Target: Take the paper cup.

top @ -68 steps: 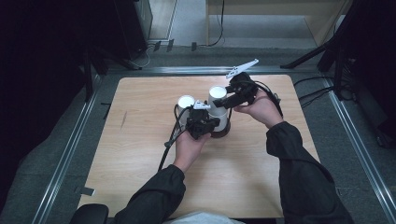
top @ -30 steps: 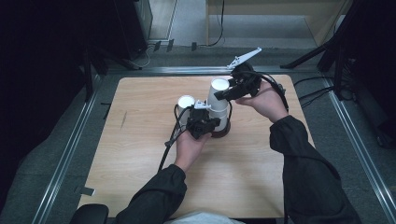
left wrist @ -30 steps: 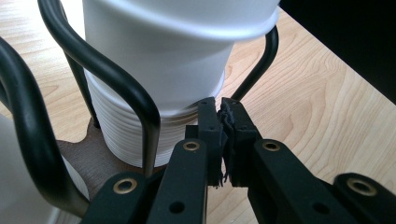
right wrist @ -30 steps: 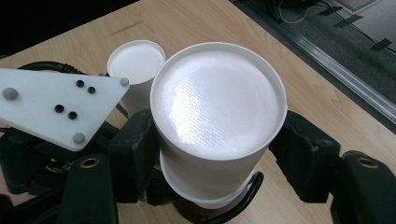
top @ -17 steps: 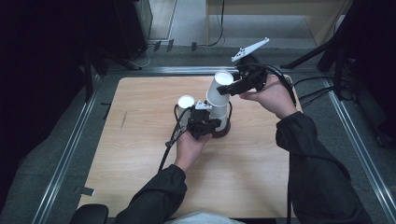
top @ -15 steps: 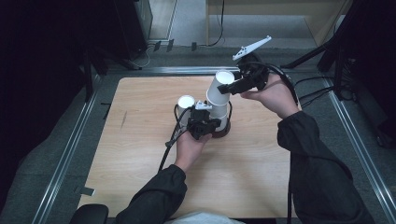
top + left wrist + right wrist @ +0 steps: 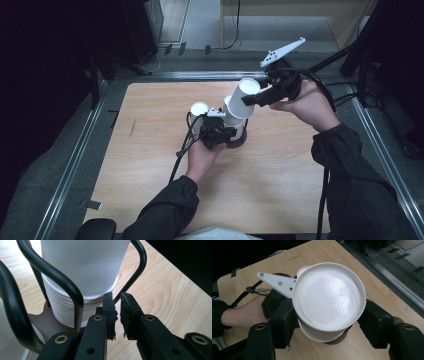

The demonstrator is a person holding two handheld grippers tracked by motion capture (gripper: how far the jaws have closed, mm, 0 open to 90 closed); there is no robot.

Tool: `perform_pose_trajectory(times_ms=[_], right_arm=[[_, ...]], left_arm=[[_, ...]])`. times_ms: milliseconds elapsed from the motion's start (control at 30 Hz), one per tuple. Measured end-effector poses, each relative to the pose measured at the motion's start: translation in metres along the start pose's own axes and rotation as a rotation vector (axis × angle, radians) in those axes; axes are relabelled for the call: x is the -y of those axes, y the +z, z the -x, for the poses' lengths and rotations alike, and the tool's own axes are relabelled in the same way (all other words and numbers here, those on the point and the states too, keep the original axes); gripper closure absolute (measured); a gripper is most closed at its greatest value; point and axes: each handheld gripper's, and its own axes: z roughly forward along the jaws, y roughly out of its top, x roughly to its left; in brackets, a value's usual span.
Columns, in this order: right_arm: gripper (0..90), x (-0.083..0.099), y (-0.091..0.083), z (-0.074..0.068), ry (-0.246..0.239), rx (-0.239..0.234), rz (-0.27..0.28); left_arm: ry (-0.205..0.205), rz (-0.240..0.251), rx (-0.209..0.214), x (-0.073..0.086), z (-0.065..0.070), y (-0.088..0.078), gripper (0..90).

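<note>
My right gripper (image 7: pixel 248 98) is shut on a white cup (image 7: pixel 248 89), held tilted in the air above and right of the cup holder. In the right gripper view the cup's flat bottom (image 7: pixel 328 300) faces the camera, with my gripper (image 7: pixel 329 322) pressing both its sides. A stack of white cups (image 7: pixel 231 117) stands in the black wire holder (image 7: pixel 239 142), with a second stack (image 7: pixel 199 109) to its left. My left gripper (image 7: pixel 220 131) sits low at the holder. Its jaws have just been opening: my left gripper (image 7: pixel 118 298) shows a narrow gap, and the holder's thin wire (image 7: pixel 136 272) runs down to the tips unpressed.
The holder has a brown base (image 7: pixel 46 325) and thick black wire loops (image 7: pixel 57 277) around the ribbed cup stack (image 7: pixel 62 305). The wooden table (image 7: pixel 280 180) has metal rails along its sides. Cables trail from both grippers.
My right gripper has lifted the white cup up off the stack, toward the table's far right. The left hand has stayed at the holder.
</note>
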Motion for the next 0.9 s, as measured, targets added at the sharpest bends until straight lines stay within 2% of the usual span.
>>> perform_pose_trajectory(times_ms=[67,133,300,467,600,733,800,900], right_arm=[[34.0,0.007,-0.002,-0.002,-0.004,-0.004,-0.013],[33.9,0.014,-0.004,-0.003,-0.010,-0.002,-0.024],[33.9,0.032,-0.011,-0.001,0.018,0.003,-0.017],[33.9,0.048,-0.014,-0.003,0.019,-0.005,-0.018],[33.9,0.057,-0.013,-0.006,0.019,-0.011,-0.020],[34.0,0.065,-0.010,-0.011,0.011,-0.018,-0.034],[33.9,0.069,-0.008,-0.015,0.001,-0.024,-0.035],[33.9,0.075,-0.005,-0.018,-0.003,-0.030,-0.031]], left_arm=[[-0.003,-0.001,0.016,0.000,0.000,-0.001,79.9],[-0.005,0.001,0.050,-0.001,0.001,-0.003,78.3],[0.025,-0.030,0.074,-0.001,0.004,-0.006,73.8],[0.060,-0.046,0.106,-0.001,0.004,-0.014,69.0],[0.073,-0.057,0.130,0.000,0.002,-0.022,64.6],[0.086,-0.052,0.175,0.000,-0.003,-0.031,62.9],[0.093,-0.056,0.178,0.001,-0.004,-0.034,61.8],[0.138,-0.069,0.195,0.002,-0.007,-0.041,59.7]])
